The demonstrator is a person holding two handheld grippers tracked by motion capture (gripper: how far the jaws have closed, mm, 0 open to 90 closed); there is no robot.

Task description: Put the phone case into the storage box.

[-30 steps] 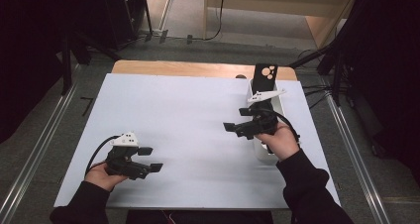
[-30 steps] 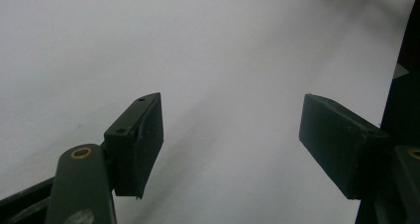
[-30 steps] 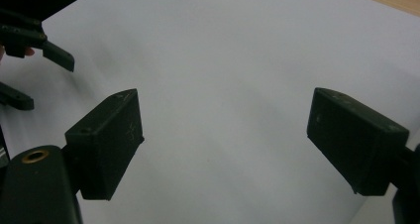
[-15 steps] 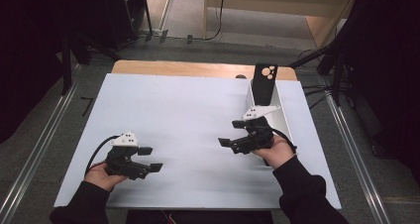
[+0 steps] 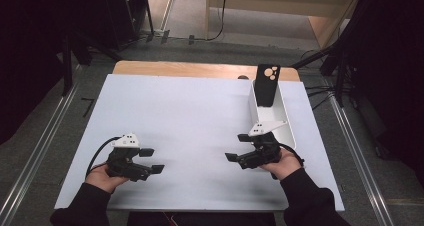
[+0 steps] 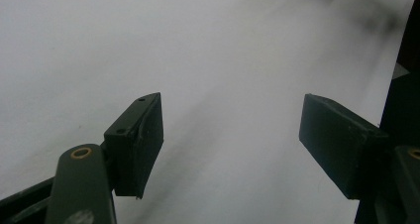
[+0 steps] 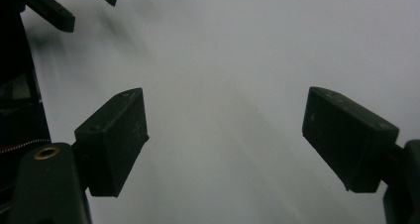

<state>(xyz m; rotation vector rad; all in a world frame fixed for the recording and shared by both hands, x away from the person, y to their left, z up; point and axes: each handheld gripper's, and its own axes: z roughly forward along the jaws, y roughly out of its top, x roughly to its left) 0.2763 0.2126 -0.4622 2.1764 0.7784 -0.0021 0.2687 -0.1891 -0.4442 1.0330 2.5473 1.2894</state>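
moved: the right tongs (image 5: 237,159) have come back from the white tray (image 5: 286,127) toward the near edge of the bench (image 5: 190,111); the left tongs (image 5: 150,161) stayed put.
tongs: both spread apart, empty.
phone case: the black phone case (image 5: 266,84) leans upright in the tray's far end.
risk: reaching back, the right tongs could knock the case over or shove the tray.

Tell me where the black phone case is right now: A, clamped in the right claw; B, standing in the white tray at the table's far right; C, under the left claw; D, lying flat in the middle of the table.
B: the black phone case stands upright in the far end of the white tray, apart from the open right claw.
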